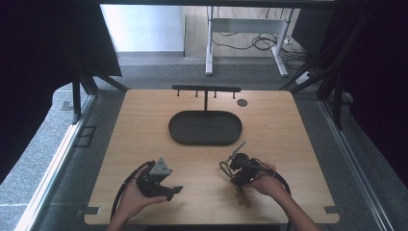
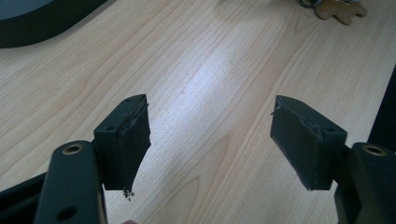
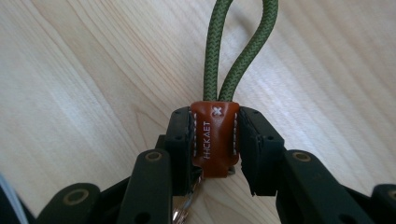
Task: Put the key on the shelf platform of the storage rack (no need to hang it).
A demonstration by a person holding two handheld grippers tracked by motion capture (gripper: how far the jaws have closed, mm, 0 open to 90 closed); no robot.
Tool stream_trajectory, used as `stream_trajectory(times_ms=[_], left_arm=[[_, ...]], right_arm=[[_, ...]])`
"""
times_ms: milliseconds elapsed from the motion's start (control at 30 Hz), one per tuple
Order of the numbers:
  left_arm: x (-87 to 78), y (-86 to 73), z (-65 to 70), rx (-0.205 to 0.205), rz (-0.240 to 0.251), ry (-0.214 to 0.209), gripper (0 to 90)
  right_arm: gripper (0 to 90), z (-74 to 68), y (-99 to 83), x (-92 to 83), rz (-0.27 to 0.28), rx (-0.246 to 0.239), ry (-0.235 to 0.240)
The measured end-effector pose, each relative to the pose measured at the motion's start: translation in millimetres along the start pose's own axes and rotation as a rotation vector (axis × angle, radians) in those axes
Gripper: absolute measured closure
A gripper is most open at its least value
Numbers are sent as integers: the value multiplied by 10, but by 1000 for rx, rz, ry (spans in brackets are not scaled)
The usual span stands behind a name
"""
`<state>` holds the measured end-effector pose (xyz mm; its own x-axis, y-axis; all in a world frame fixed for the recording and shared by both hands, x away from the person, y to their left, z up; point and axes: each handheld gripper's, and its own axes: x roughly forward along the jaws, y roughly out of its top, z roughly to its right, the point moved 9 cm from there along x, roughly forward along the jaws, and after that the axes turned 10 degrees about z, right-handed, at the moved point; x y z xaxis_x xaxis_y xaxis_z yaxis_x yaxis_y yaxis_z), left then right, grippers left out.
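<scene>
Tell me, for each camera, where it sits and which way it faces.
High view: above the person's side, looking forward and down on the light wooden table; both hands show, with left gripper and right gripper.
Left gripper view: rides the left gripper, looking along its parted jaws at bare tabletop.
Right gripper view: rides the right gripper, clamping a brown leather tab with green cord loop.
Shared: the black oval tray.

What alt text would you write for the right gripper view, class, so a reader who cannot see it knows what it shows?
The right claw is shut on a brown leather tab stitched in white. A loop of green braided cord runs up from the tab over the pale wooden table. A bit of metal ring shows below the tab.
</scene>
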<state>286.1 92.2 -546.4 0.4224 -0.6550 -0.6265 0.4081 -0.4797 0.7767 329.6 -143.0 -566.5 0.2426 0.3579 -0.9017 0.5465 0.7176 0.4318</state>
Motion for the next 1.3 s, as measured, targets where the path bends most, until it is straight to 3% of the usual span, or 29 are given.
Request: stream_trajectory(times_ms=[500,1300], left_arm=[[-3,-1,-1,1,-2,1,291],[65,-32,44,16,-31,-15,288]], right_arm=[[670,84,120,-376,64,6,-28],[670,144,230,-653,100,-4,-61]])
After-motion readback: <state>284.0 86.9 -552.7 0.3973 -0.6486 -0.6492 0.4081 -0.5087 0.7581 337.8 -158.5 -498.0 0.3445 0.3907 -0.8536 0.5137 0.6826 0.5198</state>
